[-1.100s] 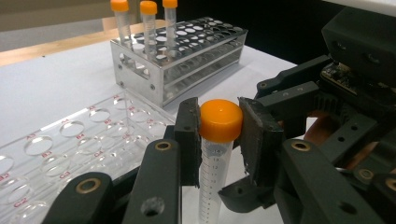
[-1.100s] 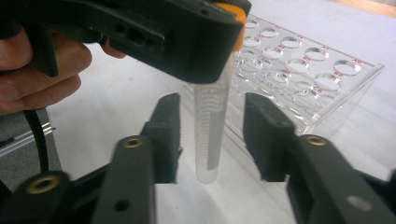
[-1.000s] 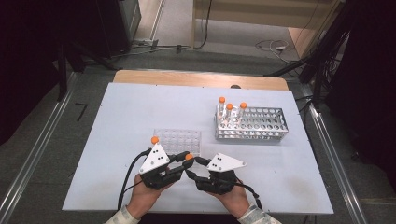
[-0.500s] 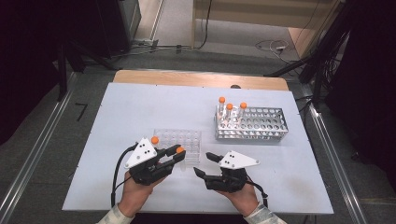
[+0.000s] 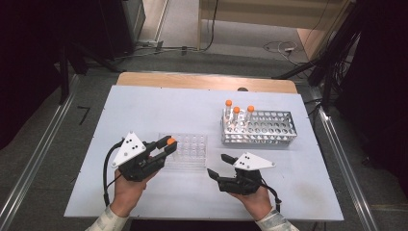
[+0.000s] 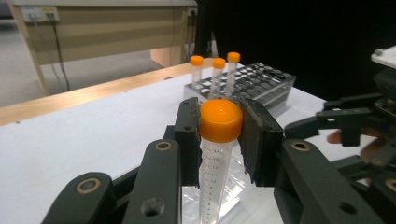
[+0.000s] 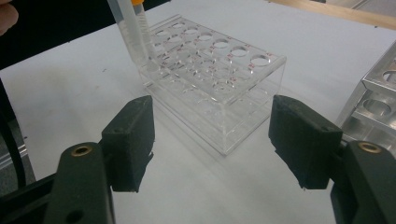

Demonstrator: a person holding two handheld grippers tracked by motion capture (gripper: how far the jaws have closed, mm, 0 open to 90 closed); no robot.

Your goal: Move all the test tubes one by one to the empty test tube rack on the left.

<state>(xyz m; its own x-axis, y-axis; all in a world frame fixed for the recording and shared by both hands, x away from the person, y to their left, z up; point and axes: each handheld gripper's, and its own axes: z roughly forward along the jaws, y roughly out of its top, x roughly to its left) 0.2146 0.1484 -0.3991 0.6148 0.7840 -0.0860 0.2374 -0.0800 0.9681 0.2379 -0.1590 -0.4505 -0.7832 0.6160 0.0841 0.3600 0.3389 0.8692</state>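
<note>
Two black pads of the left gripper clamp an orange-capped clear plastic tube, upright, cap up, seemingly above the clear acrylic rack's corner. Right gripper has just been opening, nothing between its jaws.

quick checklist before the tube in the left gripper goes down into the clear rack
1. Grip: left gripper shut on the orange-capped tube at its cap: ok.
2. Tube upright between the jaws: ok.
3. Clear rack holes near the tube free: ok.
4. Right gripper, its jaws just opened, nothing between them, stands apart from the rack: ok.
5. Tube tip lined up over one hole: cannot tell.
6. Metal rack with three tubes stands out of the way: ok.
</note>
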